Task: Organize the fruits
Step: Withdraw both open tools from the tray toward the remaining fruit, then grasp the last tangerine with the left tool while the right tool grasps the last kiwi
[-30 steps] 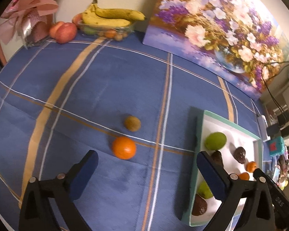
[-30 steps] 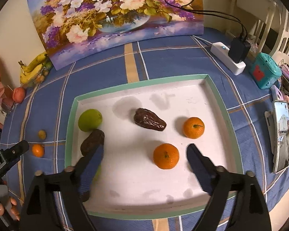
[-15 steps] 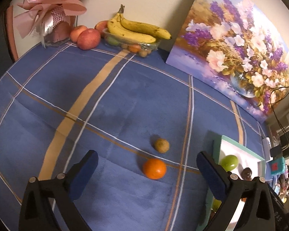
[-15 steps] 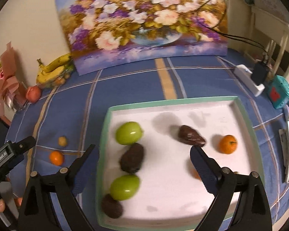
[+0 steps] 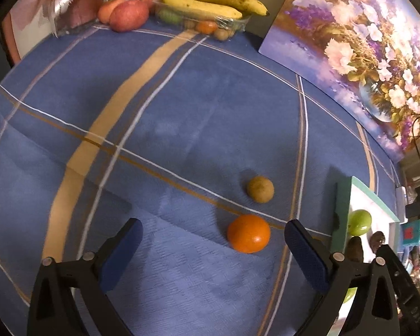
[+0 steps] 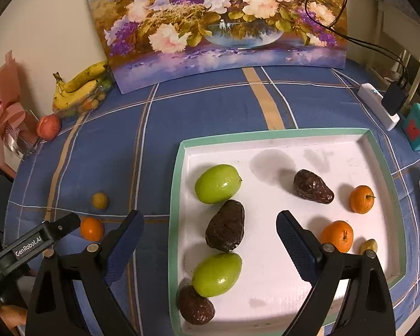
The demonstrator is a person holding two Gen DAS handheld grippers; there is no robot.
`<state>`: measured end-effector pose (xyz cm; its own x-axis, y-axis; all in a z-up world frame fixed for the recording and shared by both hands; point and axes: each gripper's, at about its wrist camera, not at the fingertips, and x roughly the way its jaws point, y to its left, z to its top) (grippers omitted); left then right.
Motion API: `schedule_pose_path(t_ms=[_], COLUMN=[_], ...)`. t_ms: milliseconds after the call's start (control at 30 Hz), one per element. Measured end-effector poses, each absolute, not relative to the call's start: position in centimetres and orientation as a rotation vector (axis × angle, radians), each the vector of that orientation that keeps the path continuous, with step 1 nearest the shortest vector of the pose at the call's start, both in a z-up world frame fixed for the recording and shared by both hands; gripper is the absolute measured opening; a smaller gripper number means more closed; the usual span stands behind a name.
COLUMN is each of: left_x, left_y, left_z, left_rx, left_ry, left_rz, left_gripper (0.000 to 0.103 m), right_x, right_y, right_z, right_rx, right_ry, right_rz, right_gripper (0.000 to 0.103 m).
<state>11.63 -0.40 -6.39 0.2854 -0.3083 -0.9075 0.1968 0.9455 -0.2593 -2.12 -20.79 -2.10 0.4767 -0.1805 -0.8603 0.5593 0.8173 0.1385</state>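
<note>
An orange lies on the blue cloth, between and just ahead of my open left gripper fingers. A small brown-yellow fruit sits just beyond it. From the right wrist the same orange and small fruit lie left of the white tray. The tray holds two green fruits, several dark avocados, two oranges and a small yellowish fruit. My right gripper hangs open above the tray's left part, empty.
Bananas on a clear box of small fruits and red apples sit at the table's far edge. A flower painting leans on the wall. A power strip and teal box lie right of the tray.
The left gripper has come lower and closer to the orange, which now lies between its fingers. The right gripper shifted left, with the tray now more to the right in its view.
</note>
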Motion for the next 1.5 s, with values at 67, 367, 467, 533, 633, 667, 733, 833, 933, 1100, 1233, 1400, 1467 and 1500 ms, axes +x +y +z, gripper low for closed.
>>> schedule_pose_path(t_ms=[67,367,467,533,633,667,733,833,933,1100,1233,1400,1467,1500], left_x=[11.7,11.9,12.0,12.0,12.4,12.5,12.9,13.4,14.1,15.0,15.6,16.1,16.3,16.3], left_y=[-0.6,-2.8,-3.1,-3.0,-2.5,-2.4,-1.9,-0.7,0.6,3.1,4.5,5.5,5.9,6.1], left_z=[-6.7,-7.7,-7.8,-7.6,-7.2,-7.1,-6.6,-6.0,-5.6,-5.6,-5.4,-5.4,-5.6,-5.6], left_rx=[-0.117,-0.103,-0.096,-0.103,-0.123,-0.130,-0.151,-0.187,-0.242,-0.318,-0.328,-0.345,-0.370,-0.376], left_ry=[1.252,1.308,1.316,1.311,1.297,1.290,1.273,1.248,1.230,1.213,1.197,1.195,1.198,1.199], left_rz=[-0.358,-0.434,-0.456,-0.466,-0.470,-0.468,-0.459,-0.441,-0.415,-0.369,-0.350,-0.337,-0.340,-0.341], left_gripper=[0.096,0.052,0.038,0.038,0.038,0.038,0.038,0.038,0.038,0.038,0.038,0.038,0.038,0.038], right_x=[-1.9,-1.3,-1.3,-1.2,-1.1,-1.0,-0.7,-0.1,0.6,2.2,3.7,6.0,6.7,7.2], right_y=[-20.9,-21.2,-21.2,-21.1,-21.0,-20.9,-20.6,-20.0,-19.3,-17.7,-16.1,-14.8,-14.2,-13.7], right_z=[-2.3,-2.2,-2.2,-2.1,-2.2,-2.2,-2.2,-2.1,-2.1,-2.0,-2.5,-3.9,-4.3,-4.7], right_rx=[0.438,0.445,0.450,0.452,0.447,0.446,0.439,0.420,0.437,0.470,0.457,0.490,0.484,0.481], right_ry=[0.983,0.987,0.984,0.984,0.985,0.985,0.985,0.983,0.977,0.954,0.975,1.002,1.010,1.015], right_rz=[-0.472,-0.477,-0.477,-0.477,-0.477,-0.476,-0.468,-0.443,-0.404,-0.308,-0.269,-0.201,-0.175,-0.160], right_gripper=[0.095,0.095,0.095,0.095,0.095,0.095,0.095,0.095,0.095,0.095,0.076,0.060,0.049,0.046])
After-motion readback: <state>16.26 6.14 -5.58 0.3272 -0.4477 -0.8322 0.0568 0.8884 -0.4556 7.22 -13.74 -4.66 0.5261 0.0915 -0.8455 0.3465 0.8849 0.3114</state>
